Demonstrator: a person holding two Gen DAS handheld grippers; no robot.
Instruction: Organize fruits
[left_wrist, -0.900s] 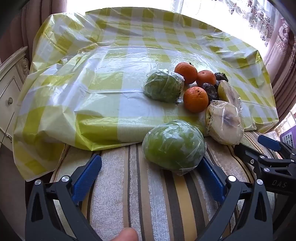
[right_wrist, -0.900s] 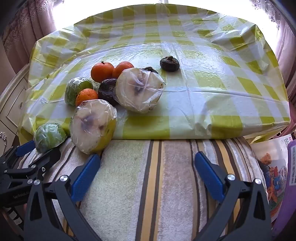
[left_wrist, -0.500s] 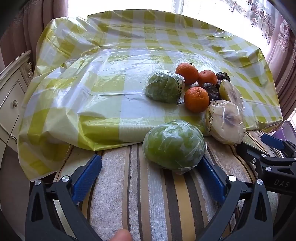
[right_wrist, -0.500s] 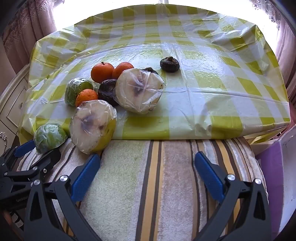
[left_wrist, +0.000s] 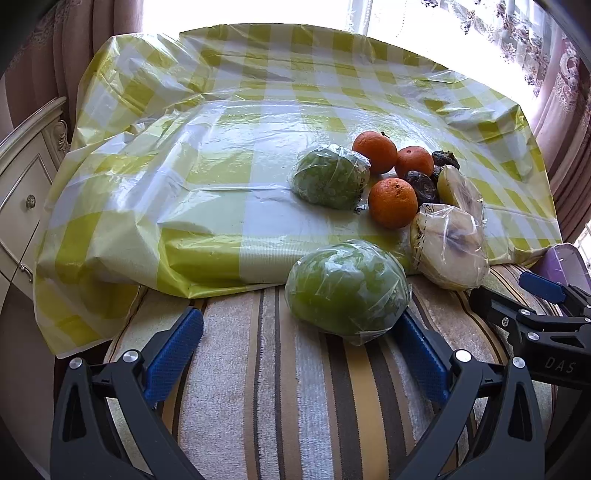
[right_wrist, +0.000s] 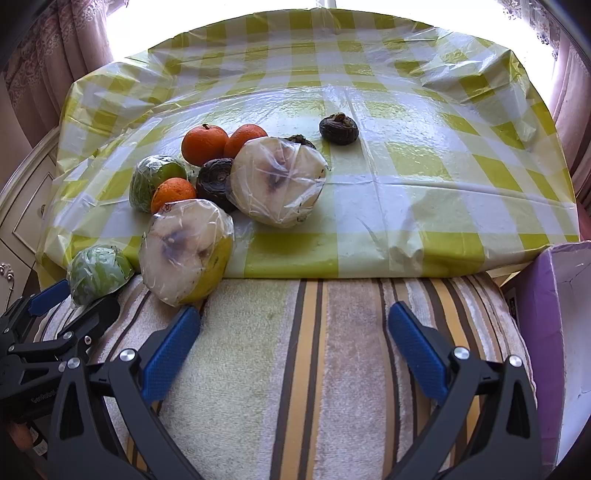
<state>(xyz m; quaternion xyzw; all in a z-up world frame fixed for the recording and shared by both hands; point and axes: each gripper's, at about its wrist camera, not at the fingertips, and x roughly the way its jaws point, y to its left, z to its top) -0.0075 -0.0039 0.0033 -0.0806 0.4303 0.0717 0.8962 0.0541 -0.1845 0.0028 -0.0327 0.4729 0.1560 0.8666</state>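
My left gripper (left_wrist: 297, 354) is open over a striped towel, and a green fruit in cling film (left_wrist: 347, 288) lies just ahead of its right finger, not between the pads. On the yellow checked cloth beyond lie a second wrapped green fruit (left_wrist: 330, 177), three oranges (left_wrist: 392, 202), dark wrinkled fruits (left_wrist: 423, 186) and two wrapped pale cut halves (left_wrist: 448, 254). My right gripper (right_wrist: 295, 339) is open and empty above the towel. The nearer cut half (right_wrist: 186, 251) sits ahead of its left finger, the other half (right_wrist: 279, 181) farther back. A lone dark fruit (right_wrist: 339, 128) lies apart.
The striped towel (right_wrist: 332, 369) covers the near edge. A purple box (right_wrist: 546, 332) stands at the right edge. A white cabinet (left_wrist: 22, 192) with drawers is at the left. Curtains hang on both sides. The left half of the checked cloth (left_wrist: 166, 177) holds no fruit.
A purple box has come into view at the right, covering the printed paper seen there before. Both grippers stay open and hardly move. The fingertip at the left view's bottom edge is gone.
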